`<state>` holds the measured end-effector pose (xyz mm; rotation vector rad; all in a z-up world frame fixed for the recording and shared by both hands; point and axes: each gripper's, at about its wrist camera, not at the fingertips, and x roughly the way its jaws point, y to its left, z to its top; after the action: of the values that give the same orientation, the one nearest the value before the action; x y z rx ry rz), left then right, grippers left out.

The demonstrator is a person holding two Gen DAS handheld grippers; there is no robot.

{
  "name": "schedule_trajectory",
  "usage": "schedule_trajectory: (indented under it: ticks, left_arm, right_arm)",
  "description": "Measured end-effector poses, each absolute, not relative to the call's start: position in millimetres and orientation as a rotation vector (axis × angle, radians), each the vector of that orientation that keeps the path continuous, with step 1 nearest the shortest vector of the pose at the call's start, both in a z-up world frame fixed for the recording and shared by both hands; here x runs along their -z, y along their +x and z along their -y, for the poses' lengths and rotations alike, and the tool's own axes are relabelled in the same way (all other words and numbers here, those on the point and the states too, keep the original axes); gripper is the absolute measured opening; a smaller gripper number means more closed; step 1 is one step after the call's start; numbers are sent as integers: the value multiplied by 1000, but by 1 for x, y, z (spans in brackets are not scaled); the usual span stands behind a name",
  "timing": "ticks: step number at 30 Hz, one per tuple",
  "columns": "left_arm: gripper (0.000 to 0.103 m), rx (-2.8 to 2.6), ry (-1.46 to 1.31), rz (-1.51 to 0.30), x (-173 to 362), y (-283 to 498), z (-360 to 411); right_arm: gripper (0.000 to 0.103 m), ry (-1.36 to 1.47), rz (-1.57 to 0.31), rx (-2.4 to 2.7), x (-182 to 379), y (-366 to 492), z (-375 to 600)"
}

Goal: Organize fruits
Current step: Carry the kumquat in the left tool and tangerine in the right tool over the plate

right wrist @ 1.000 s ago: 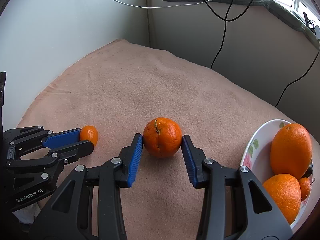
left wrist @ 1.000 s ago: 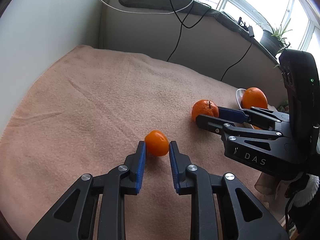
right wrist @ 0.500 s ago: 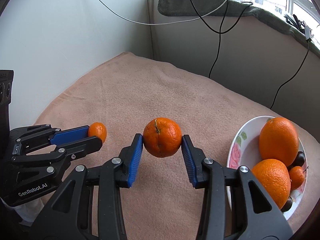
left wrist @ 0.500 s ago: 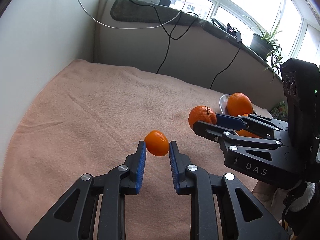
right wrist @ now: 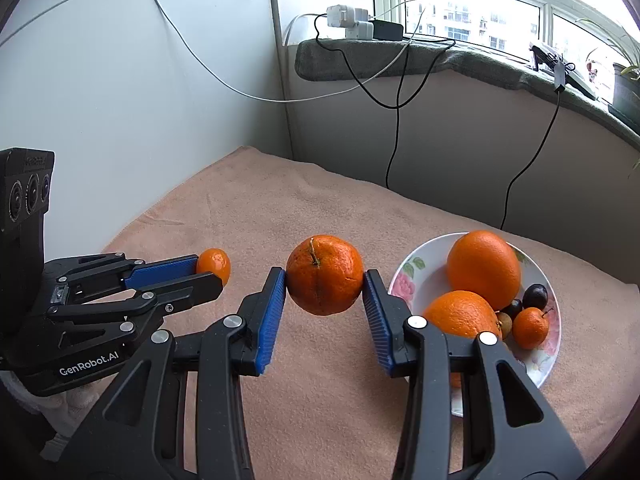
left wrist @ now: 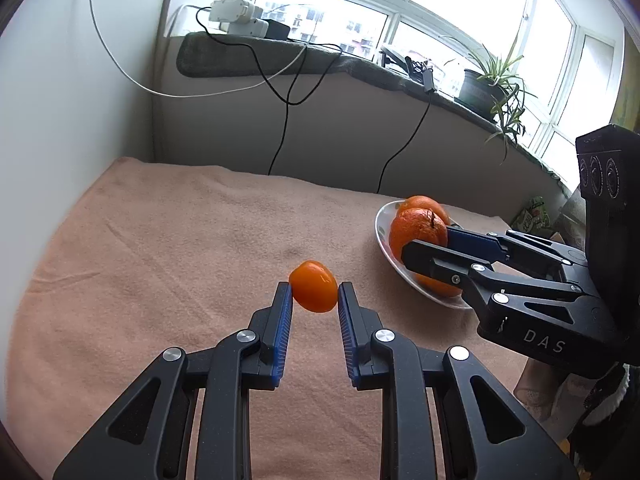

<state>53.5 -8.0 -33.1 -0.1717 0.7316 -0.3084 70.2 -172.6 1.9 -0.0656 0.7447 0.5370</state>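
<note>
The left gripper [left wrist: 314, 294], reading "GenRobot.AI", is clamping a small tangerine [left wrist: 313, 286] above the blanket [left wrist: 180, 240]. The right gripper [right wrist: 324, 286], marked "DAS", is gripping an orange [right wrist: 324, 280] beside the floral plate [right wrist: 412, 276], which is holding oranges and dark fruits.

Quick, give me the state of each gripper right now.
Left gripper: shut on the small orange fruit, lifted off the blanket.
Right gripper: shut on the large orange, also lifted.

blanket [right wrist: 400, 236]: matt fuzzy cloth | plate [right wrist: 416, 276]: glossy glazed | tongs pads [right wrist: 272, 312]: ribbed blue
</note>
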Motion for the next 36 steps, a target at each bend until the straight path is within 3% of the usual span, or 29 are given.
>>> schedule_trajectory:
  ticks: [18,36]
  left_arm:
    - [22,449,-99,-706,15,54,81]
    - [22,581,-18,-733,16,74,169]
  right_arm:
    - [42,17,-706,-362,-11,45,279]
    - [42,91,-741,-307,11,97,339]
